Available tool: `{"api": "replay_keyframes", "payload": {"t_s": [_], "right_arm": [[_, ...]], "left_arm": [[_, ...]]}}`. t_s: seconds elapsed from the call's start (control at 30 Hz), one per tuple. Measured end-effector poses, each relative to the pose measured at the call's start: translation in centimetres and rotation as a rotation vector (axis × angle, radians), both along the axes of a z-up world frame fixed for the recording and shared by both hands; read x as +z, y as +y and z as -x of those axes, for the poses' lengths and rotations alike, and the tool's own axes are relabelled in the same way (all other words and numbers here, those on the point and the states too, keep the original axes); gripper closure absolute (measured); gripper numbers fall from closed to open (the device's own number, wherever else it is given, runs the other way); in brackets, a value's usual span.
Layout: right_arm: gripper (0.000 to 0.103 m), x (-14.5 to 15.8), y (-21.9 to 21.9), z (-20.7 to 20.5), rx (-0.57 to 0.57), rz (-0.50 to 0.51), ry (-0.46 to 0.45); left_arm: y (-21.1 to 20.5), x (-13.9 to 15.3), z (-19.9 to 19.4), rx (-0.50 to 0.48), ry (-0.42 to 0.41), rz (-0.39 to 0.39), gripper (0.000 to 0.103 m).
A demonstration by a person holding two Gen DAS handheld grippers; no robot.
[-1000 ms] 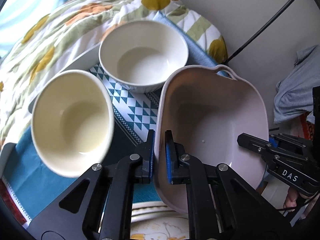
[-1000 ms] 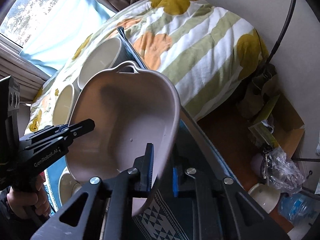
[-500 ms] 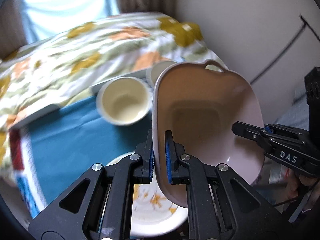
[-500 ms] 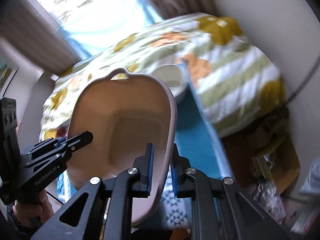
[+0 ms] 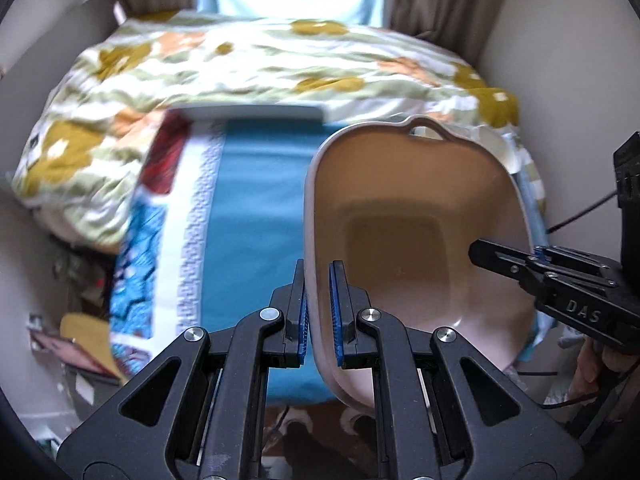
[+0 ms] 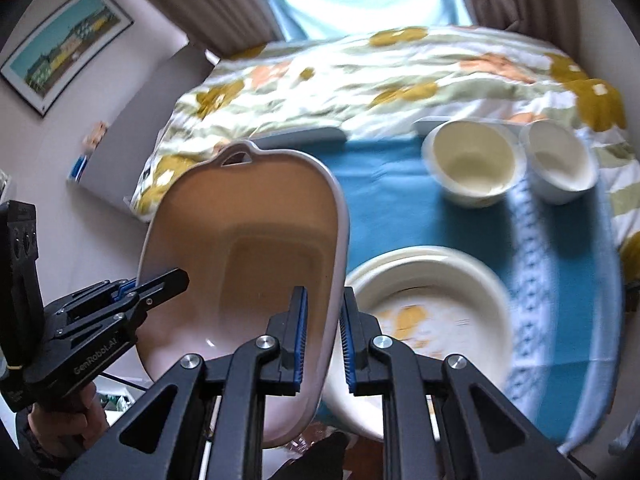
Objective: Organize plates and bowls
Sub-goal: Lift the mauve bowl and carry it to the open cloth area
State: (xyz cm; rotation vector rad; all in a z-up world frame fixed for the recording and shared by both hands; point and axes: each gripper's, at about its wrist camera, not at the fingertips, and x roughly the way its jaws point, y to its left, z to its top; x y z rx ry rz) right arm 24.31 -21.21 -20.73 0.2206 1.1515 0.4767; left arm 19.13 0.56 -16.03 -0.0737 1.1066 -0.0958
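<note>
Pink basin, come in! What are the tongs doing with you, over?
Left tongs and right tongs both clamped on pink basin rims. Basin held tilted, empty. Plate and two bowls on blue cloth alongside; nothing blocking.

Pinkish-beige basin [image 6: 256,248] tilted, raised beside blue cloth, two cream bowls [image 6: 472,164] side by side, patterned plate [image 6: 432,304] nearer

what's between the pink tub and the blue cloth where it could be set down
Both tongs, left and right, grip the pink plastic tub. Beside it, a cream patterned plate and two cream bowls occupy the blue cloth; its left stretch shows nothing.
</note>
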Motion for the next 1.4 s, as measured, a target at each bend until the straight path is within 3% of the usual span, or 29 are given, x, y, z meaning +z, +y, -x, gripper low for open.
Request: {"api": "replay_keyframes", "payload": {"t_s": [0.17, 0.4, 0.7, 1.2, 1.3, 1.33, 1.4], "right_arm": [[0.088, -3.1, 6.3, -0.4, 0.037, 0.026, 0.025], [0.088, -7.8, 12.3, -1.9, 0.024, 0.056, 0.034], [0.088, -10.5, 13.5, -3.2, -0.024, 0.071, 0.044], [0.088, -11.4, 13.5, -3.2, -0.052, 0.083, 0.067], [0.088, -11.5, 13.4, -3.2, -0.057, 0.079, 0.071], [0.088, -11.5, 13.5, -3.2, -0.056, 0.082, 0.072], [0.088, -11.5, 13.6, -3.1, -0.05, 0.095, 0.068]], "left_arm": [[6.8, -4.1, 0.5, 0.043, 0.045, 0.02, 0.095], [11.4, -8.7, -1.6, 0.017, 0.061, 0.008, 0.095], [12.4, -11.8, -3.5, -0.025, 0.068, 0.011, 0.095], [12.3, -13.2, -4.1, -0.054, 0.083, 0.018, 0.094], [12.1, -13.3, -4.1, -0.055, 0.091, 0.016, 0.092], [12.0, -13.4, -4.2, -0.056, 0.097, 0.011, 0.086], [11.9, -13.5, -4.2, -0.056, 0.104, -0.001, 0.064]]}}
